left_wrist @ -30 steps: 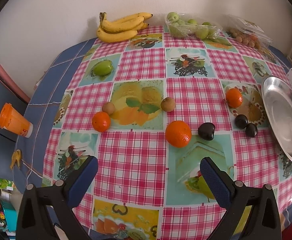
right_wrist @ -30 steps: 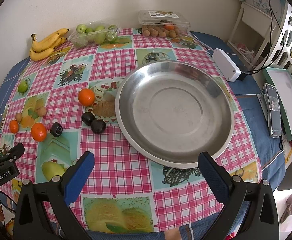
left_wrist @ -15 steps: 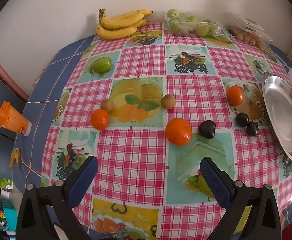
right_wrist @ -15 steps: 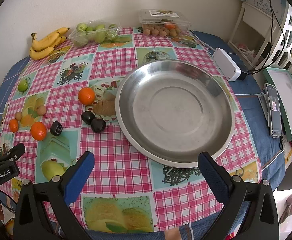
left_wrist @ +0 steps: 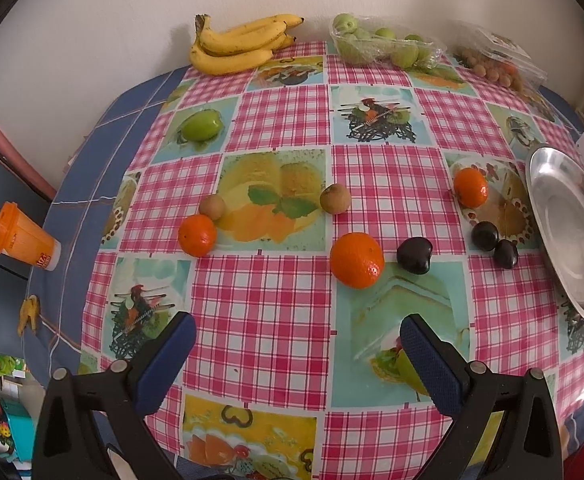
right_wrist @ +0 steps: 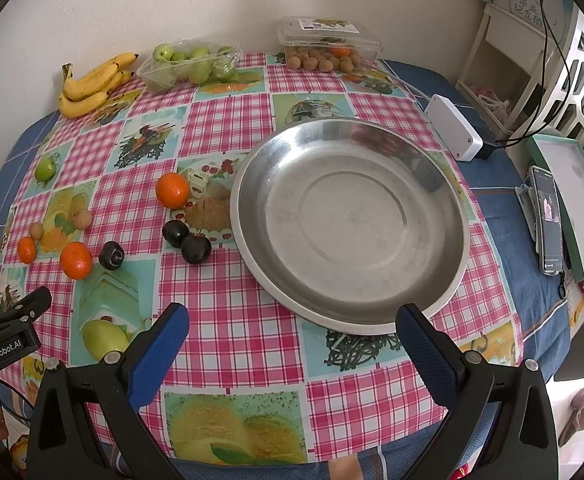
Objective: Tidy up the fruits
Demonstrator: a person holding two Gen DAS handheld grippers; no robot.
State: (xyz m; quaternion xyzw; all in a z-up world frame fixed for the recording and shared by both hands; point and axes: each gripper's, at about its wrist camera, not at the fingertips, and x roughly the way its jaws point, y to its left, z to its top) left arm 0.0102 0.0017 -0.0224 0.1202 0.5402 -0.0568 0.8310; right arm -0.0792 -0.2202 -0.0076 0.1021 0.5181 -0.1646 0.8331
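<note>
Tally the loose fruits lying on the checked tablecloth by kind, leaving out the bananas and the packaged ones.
Round orange tangerines: 3
Dark purple plums: 3
Small brown round fruits: 2
Loose green fruit: 1
Total: 9

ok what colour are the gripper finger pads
Blue, on black frames; the pads show best in the right wrist view.

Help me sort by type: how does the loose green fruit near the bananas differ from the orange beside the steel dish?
The green fruit is green; the orange is bright orange. The green fruit looks smaller than the orange. The green fruit lies far from the dish, near the table's left edge, while the orange sits just off the dish's rim. Both are round, loose on the tablecloth and untouched.
</note>
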